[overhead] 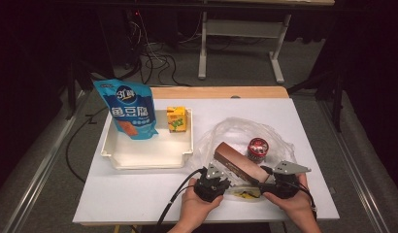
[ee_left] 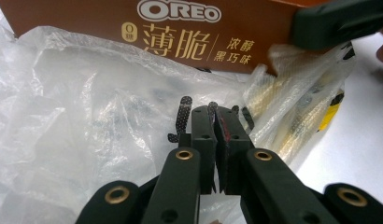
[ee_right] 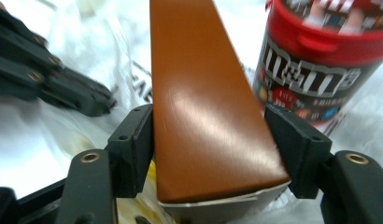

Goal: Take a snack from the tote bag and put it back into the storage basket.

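Observation:
A brown Oreo box lies tilted on a crumpled clear plastic bag at the table's front right. My right gripper is shut on the near end of the box, one pad pressed on each long side. My left gripper sits just left of it, shut on a fold of the plastic bag, jaws together. The box's printed face rises right behind that pinch. A red M&M's can stands upright on the bag beside the box.
A white tray at the left holds a blue snack pouch and a yellow juice box. A yellow packet lies in the bag under the box. The table's front edge runs just below both hands.

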Available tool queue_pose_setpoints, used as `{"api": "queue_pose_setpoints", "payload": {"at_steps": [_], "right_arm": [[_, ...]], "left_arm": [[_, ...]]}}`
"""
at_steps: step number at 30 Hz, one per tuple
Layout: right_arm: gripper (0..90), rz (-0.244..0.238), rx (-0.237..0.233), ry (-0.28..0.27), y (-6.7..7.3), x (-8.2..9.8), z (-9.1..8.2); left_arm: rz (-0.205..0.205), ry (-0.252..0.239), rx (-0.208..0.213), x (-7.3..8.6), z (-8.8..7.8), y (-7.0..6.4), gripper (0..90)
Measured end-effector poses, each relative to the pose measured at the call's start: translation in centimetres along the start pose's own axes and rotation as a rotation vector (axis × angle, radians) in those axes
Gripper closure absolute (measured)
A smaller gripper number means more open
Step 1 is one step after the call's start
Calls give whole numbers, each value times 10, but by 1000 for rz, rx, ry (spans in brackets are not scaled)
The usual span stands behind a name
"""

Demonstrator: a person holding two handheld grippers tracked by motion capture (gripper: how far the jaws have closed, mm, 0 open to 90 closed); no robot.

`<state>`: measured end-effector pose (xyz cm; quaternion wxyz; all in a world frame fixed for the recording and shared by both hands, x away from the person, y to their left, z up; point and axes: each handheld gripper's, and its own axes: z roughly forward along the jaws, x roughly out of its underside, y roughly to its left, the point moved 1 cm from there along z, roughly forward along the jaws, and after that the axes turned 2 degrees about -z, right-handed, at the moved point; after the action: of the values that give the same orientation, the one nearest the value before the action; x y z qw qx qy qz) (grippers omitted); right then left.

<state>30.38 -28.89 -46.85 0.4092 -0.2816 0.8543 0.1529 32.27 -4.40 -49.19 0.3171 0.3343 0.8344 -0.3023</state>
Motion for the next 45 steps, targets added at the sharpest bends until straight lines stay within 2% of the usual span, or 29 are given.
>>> {"api": "queue_pose_setpoints", "payload": {"at_steps": [3, 10, 13, 17, 22, 25, 27, 29, 30, 32, 33, 34, 35, 36, 37, 38, 39, 40, 41, 42, 43, 45], "right_arm": [[375, -3, 4, 33, 0, 2, 5], [439, 16, -8, 52, 0, -5, 5], [444, 8, 9, 33, 6, -11, 1], [445, -1, 7, 12, 10, -15, -4], [446, 11, 3, -30, 10, -22, -15], [446, 3, 4, -49, 10, -27, -22], [447, 4, -2, -52, 10, -29, -24], [447, -7, -3, -57, 10, -31, -27], [447, -12, -3, -58, 10, -32, -29], [447, -17, -3, -64, 11, -35, -32], [447, -10, -6, -69, 11, -36, -34], [447, -10, -6, -69, 11, -36, -34], [447, -19, -13, -77, 12, -39, -37], [447, -24, -15, -78, 12, -41, -38], [447, -30, -17, -82, 13, -42, -40], [447, -30, -17, -82, 13, -42, -40], [446, -33, -21, -90, 13, -44, -41], [446, -39, -27, -97, 14, -48, -43], [447, -46, -34, -100, 15, -50, -44], [447, -46, -34, -100, 15, -50, -44], [447, -65, -47, -101, 16, -54, -45], [446, -73, -59, -99, 16, -58, -46]], "left_arm": [[-8, -5, 1, 0, 0, 0, 869], [-9, -4, 3, 0, 0, 0, 872], [-4, 1, 4, 0, 0, 1, 873], [-4, 2, 5, 0, 0, 1, 875], [-6, 1, 4, 0, 0, 1, 876], [-4, 3, 7, 0, 0, 1, 874], [-4, -36, -5, 1, -3, 0, 869], [0, -49, 5, 1, -5, 1, 847], [-1, -72, 28, 0, -9, 2, 839], [6, -79, 24, -1, -11, 3, 811], [12, -98, 28, -4, -19, 5, 791], [12, -98, 28, -4, -19, 5, 773], [17, -119, 32, -7, -30, 8, 752], [17, -119, 32, -7, -30, 8, 733], [21, -146, 36, -10, -42, 12, 719], [21, -146, 36, -10, -42, 12, 699], [24, -157, 37, -12, -49, 13, 699], [34, -184, 42, -14, -64, 18, 671], [31, -202, 41, -15, -71, 20, 659], [31, -202, 41, -15, -71, 20, 642], [36, -235, 39, -16, -85, 26, 625], [46, -250, 23, -17, -91, 29, 579]]}}
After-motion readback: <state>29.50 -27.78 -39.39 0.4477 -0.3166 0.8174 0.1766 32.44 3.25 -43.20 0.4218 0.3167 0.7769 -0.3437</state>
